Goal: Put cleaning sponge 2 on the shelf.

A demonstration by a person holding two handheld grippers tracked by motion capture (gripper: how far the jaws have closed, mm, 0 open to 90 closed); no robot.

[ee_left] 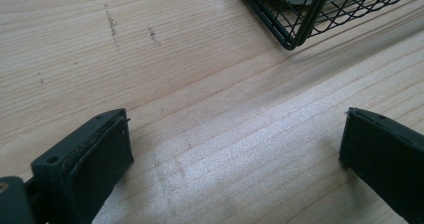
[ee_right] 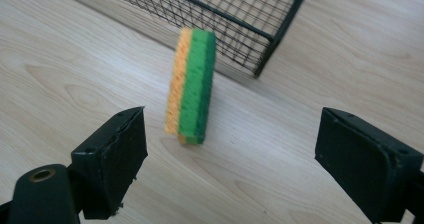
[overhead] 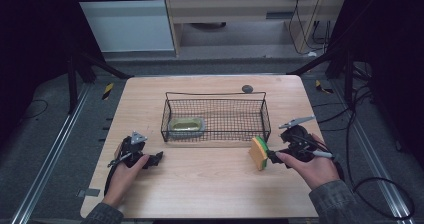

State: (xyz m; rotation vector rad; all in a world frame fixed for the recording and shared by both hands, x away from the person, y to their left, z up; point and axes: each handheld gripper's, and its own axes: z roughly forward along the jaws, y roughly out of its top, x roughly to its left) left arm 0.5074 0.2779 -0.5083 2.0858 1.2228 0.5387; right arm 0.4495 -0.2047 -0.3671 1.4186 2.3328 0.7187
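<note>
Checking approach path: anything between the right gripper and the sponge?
Nothing. In the right gripper view, bare table lies between the open right gripper and the sponge, which stands on edge just ahead.

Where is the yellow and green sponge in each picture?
High view: the sponge stands on edge right of centre, by the wire basket's front right corner, just ahead of the right tongs.
Left gripper view: not in this picture.
Right gripper view: centre, upright, beyond the open jaws.
Shared landmark: the wire basket's corner.
</note>
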